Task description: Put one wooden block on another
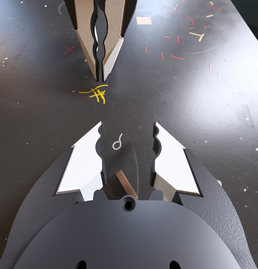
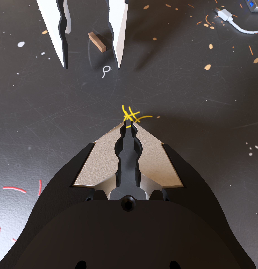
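Between left tongs (image 1: 128, 123), wooden block (image 1: 126, 184)

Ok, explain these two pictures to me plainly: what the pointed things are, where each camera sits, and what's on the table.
Each picture comes from a camera mounted on one two-finger claw, looking forward along its fingers. The left wrist view shows the left claw, white-fingered and open, holding nothing. A single wooden block lies on the dark, scratched table between its fingers. The right wrist view shows the right claw, tan-fingered and nearly shut on nothing, its tips over a yellow scribble. Each claw also appears at the top of the other's picture. A white cable lies in the far corner. Only one block is visible.
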Available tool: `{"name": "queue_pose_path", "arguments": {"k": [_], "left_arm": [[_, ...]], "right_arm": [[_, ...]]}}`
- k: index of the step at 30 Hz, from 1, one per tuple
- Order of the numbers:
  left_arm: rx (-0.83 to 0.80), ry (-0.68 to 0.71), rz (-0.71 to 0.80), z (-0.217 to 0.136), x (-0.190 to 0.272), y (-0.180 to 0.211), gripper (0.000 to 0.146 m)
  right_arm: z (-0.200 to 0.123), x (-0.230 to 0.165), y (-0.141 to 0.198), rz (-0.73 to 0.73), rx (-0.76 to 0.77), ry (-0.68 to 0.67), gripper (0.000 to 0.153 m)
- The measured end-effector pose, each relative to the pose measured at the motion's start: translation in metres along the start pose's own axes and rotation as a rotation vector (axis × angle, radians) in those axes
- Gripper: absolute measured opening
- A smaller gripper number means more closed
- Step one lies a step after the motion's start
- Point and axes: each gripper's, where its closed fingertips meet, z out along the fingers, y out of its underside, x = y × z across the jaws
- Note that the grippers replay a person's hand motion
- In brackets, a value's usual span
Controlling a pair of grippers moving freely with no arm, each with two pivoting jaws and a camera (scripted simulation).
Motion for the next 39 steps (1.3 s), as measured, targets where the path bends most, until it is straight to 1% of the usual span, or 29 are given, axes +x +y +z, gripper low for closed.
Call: {"name": "queue_pose_path", "arguments": {"k": [6, 10, 11, 15, 18, 23, 26, 28, 32, 39], "left_arm": [[0.053, 0.027, -0.012, -0.007, 0.002, -0.008, 0.067], [0.081, 0.029, -0.01, -0.012, 0.002, -0.013, 0.067], [0.086, 0.032, -0.007, -0.014, 0.002, -0.014, 0.068], [0.147, 0.03, -0.009, -0.023, 0.0, -0.022, 0.08], [0.166, 0.037, 0.0, -0.023, 0.002, -0.024, 0.084], [0.161, 0.034, 0.002, -0.021, 0.001, -0.022, 0.084], [0.171, 0.032, -0.016, -0.022, 0.0, -0.02, 0.083], [0.172, 0.039, -0.029, -0.022, -0.002, -0.02, 0.083], [0.192, 0.053, -0.051, -0.026, -0.002, -0.022, 0.083], [0.205, 0.016, -0.08, -0.042, -0.003, -0.012, 0.083]], "right_arm": [[-0.007, 0.003, -0.007, 0.016, 0.056, 0.006, 0.007], [-0.017, 0.01, -0.017, 0.023, 0.127, 0.041, 0.007], [-0.021, 0.012, -0.02, 0.026, 0.151, 0.054, 0.007], [-0.036, 0.024, -0.03, 0.053, 0.244, 0.11, 0.007], [-0.041, 0.027, -0.031, 0.082, 0.276, 0.102, 0.007], [-0.032, 0.029, -0.016, 0.118, 0.201, 0.077, 0.009], [-0.017, 0.034, 0.004, 0.167, 0.059, 0.086, 0.014], [-0.008, 0.035, 0.007, 0.167, 0.009, 0.077, 0.015], [0.006, 0.041, 0.003, 0.15, -0.033, 0.08, 0.016], [0.015, 0.037, -0.003, 0.1, -0.039, 0.092, 0.014]]}}
